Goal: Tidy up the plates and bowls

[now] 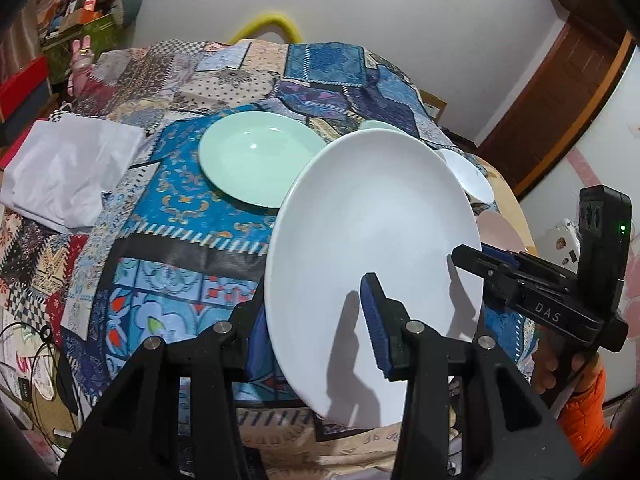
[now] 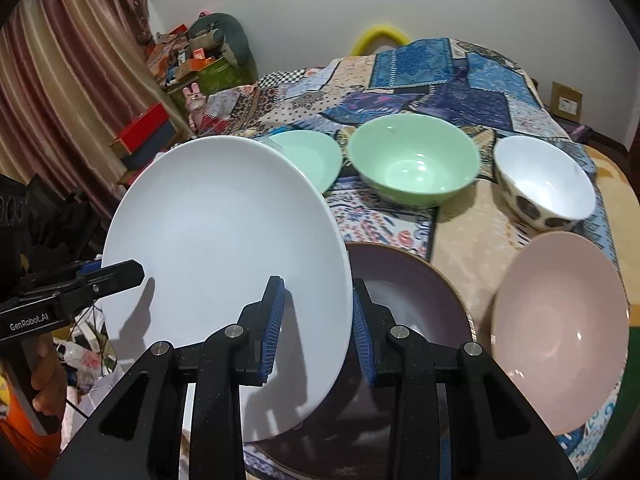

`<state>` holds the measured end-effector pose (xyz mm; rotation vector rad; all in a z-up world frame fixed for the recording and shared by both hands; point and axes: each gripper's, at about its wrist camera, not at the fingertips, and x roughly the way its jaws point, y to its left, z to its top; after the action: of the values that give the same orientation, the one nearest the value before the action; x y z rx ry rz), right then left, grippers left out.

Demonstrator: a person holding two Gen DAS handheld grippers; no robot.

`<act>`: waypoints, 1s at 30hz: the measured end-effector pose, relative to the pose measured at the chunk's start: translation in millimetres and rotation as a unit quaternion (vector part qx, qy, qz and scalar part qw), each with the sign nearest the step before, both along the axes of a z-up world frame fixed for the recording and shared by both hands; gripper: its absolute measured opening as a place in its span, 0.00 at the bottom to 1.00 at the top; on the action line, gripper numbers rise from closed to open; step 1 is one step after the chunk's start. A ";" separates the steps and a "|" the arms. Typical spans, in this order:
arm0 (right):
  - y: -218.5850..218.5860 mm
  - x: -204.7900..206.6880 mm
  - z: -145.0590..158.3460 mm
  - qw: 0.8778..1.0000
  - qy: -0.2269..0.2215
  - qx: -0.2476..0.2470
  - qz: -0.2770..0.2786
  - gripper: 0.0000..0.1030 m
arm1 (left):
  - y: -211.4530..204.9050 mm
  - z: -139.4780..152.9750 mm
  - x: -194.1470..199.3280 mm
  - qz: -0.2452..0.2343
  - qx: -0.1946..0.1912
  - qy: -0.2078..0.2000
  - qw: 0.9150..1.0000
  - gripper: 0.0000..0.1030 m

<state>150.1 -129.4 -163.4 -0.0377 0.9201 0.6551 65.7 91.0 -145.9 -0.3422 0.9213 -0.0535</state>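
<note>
While your left tongs (image 1: pixel 316 320) and right tongs (image 2: pixel 316 328) both pinch the white plate (image 2: pixel 224 264) by its edges, it hangs tilted above the dark plate (image 2: pixel 408 304) on the desk (image 2: pixel 472 240).

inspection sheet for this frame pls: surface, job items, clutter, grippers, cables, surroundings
Surface: patchwork cloth covers the table.
Job's things: white plate lifted and tilted; green plate, green bowl, spotted bowl, pink bowl, dark plate on the cloth.
Clutter: white folded cloth.
Grippers: left gripper and right gripper each clamp the white plate's rim.
Cables: black wires beside the table.
Surroundings: curtain, boxes, door.
</note>
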 end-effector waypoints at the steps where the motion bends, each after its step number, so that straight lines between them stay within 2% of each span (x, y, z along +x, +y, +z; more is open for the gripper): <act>1: -2.5 0.7 0.0 1.000 0.000 0.000 -0.002 0.29 | -3.1 -1.0 1.9 -0.003 -0.001 0.001 1.000 0.41; 13: -36.6 -3.0 -11.9 0.999 0.008 -0.013 -0.038 0.29 | -34.5 -26.6 23.0 -0.036 -0.005 0.033 0.999 0.41; 30: -50.6 -0.5 -26.5 0.998 0.021 -0.020 -0.063 0.29 | -52.9 -56.8 48.1 -0.051 0.005 0.075 0.996 0.42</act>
<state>149.7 -180.0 -189.8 -0.0014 0.9674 0.5211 113.8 38.1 -202.7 -0.2917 1.0876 -0.1180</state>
